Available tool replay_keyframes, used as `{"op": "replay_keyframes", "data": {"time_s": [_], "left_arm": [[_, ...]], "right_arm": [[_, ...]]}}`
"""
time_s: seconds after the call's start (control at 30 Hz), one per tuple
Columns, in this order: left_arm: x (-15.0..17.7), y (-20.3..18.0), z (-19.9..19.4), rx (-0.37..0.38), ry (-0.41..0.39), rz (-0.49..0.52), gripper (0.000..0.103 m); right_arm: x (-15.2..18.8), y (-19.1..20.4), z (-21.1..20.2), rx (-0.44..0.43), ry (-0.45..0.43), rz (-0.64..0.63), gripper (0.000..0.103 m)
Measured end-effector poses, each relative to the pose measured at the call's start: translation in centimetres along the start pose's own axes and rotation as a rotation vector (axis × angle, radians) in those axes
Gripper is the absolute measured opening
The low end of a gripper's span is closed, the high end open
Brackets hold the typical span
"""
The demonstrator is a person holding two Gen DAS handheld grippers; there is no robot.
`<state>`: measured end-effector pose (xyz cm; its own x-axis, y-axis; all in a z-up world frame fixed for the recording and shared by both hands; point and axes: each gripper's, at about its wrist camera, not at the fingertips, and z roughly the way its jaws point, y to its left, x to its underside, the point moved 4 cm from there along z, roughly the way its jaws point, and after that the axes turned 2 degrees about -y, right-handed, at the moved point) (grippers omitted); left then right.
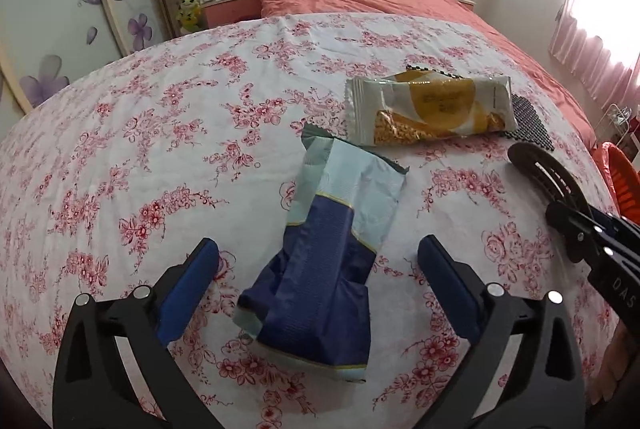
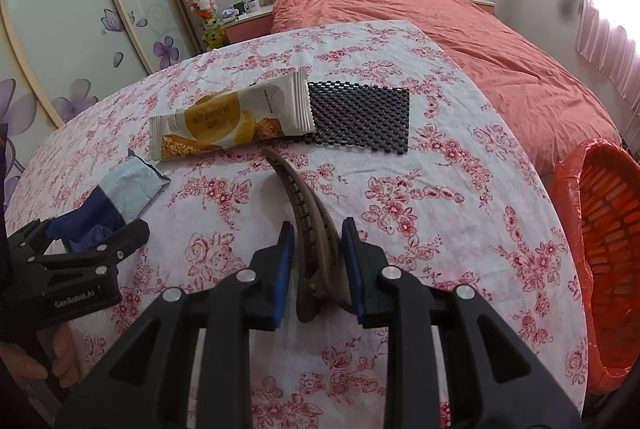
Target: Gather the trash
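The left tool point(image 1: 318, 271) stands spread around the crumpled blue-and-pale-green wrapper point(image 1: 326, 249) lying on the floral-clothed surface point(image 1: 120, 133); the right tool point(image 2: 318, 249) pinches a brown curved hair claw point(image 2: 308, 221); next, probably, closing on the wrapper and carrying it to the orange-lined bin point(image 2: 604, 249).

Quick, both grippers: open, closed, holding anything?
Left gripper: open, astride the blue wrapper, not gripping.
Right gripper: closed on the brown hair clip.

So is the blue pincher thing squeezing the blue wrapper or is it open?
Open. The left gripper has its blue pads wide apart on either side of the blue wrapper, with tablecloth showing in both gaps.
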<state>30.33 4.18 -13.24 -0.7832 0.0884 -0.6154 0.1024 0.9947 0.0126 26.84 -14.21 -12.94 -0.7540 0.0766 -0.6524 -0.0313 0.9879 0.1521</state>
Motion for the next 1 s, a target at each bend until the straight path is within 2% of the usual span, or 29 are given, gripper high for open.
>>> {"op": "replay_keyframes", "data": {"time_s": [0.2, 0.27, 0.43, 0.67, 0.83, 1.0], "left_arm": [[-0.3, 0.0, -0.2, 0.02, -0.021, -0.011, 0.086], [-0.3, -0.3, -0.4, 0.034, -0.031, -0.008, 0.079], [-0.3, -0.7, -0.9, 0.043, -0.036, 0.001, 0.046], [-0.1, -0.6, -1.5, 0.058, -0.042, -0.029, 0.044], [-1.0, -1.1, -3.7, 0.064, -0.086, -0.043, 0.044], [-2.1, -3.3, -6.7, 0.082, -0.141, -0.024, 0.044]], "right_arm": [[-0.1, 0.0, 0.0, -0.002, -0.004, -0.002, 0.024], [-0.2, 0.0, 0.1, -0.007, -0.003, 0.001, 0.021], [-0.1, 0.1, -0.6, -0.024, -0.015, 0.003, 0.018], [-0.7, -0.2, -3.0, -0.048, -0.062, 0.033, 0.018], [-1.3, -0.9, -5.5, -0.051, -0.111, 0.052, 0.018], [-1.9, -2.5, -8.4, -0.037, -0.174, 0.084, 0.018]]}}
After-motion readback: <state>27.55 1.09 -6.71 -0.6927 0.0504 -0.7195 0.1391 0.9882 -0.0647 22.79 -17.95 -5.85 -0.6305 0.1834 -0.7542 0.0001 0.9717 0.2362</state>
